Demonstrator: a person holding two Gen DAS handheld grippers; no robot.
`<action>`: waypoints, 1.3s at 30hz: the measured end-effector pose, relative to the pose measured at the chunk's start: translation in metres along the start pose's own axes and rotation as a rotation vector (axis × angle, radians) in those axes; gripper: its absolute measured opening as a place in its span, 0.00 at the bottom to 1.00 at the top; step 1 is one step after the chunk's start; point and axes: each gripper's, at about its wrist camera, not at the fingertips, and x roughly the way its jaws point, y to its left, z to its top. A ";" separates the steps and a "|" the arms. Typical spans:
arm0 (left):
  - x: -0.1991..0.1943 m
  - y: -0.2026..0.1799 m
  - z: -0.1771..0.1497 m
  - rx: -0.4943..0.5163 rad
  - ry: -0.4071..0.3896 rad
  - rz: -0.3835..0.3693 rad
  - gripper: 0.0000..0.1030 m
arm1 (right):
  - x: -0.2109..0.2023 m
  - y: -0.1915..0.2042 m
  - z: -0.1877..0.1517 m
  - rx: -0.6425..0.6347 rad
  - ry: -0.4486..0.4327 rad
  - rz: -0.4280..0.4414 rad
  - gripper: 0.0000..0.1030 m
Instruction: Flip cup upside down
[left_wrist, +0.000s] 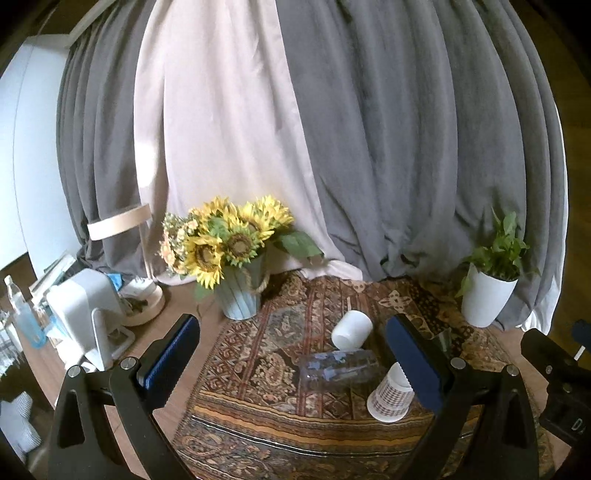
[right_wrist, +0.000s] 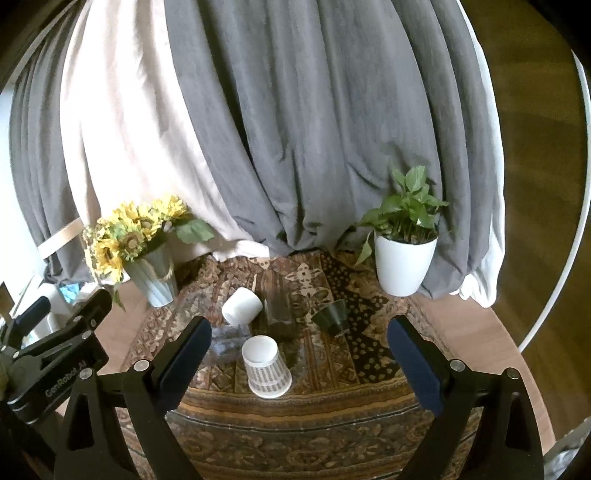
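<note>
A patterned paper cup (right_wrist: 266, 369) stands upside down on the rug (right_wrist: 332, 413), wide rim on the cloth; it also shows in the left wrist view (left_wrist: 392, 393) beside my left gripper's right finger. A white cup (right_wrist: 242, 305) lies on its side behind it, also seen in the left wrist view (left_wrist: 351, 329). A clear glass with blue marks (left_wrist: 338, 371) lies on its side. A dark green cup (right_wrist: 332, 315) lies tipped at the right. My left gripper (left_wrist: 295, 373) is open and empty. My right gripper (right_wrist: 299, 365) is open and empty, above the paper cup.
A sunflower vase (left_wrist: 238, 293) stands at the back left of the rug and a white plant pot (right_wrist: 404, 264) at the back right. A dark tall glass (right_wrist: 279, 314) lies behind the paper cup. Grey and cream curtains hang behind. A lamp (left_wrist: 122, 221) and white appliance (left_wrist: 86, 314) stand left.
</note>
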 end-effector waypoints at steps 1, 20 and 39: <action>-0.001 0.001 0.001 0.001 -0.003 -0.001 1.00 | -0.001 0.001 0.000 -0.001 -0.005 -0.002 0.94; -0.005 0.008 0.009 0.054 -0.057 -0.010 1.00 | -0.012 0.014 0.004 -0.007 -0.058 -0.036 0.94; -0.005 0.017 0.010 0.046 -0.062 -0.025 1.00 | -0.017 0.024 0.004 -0.007 -0.068 -0.043 0.94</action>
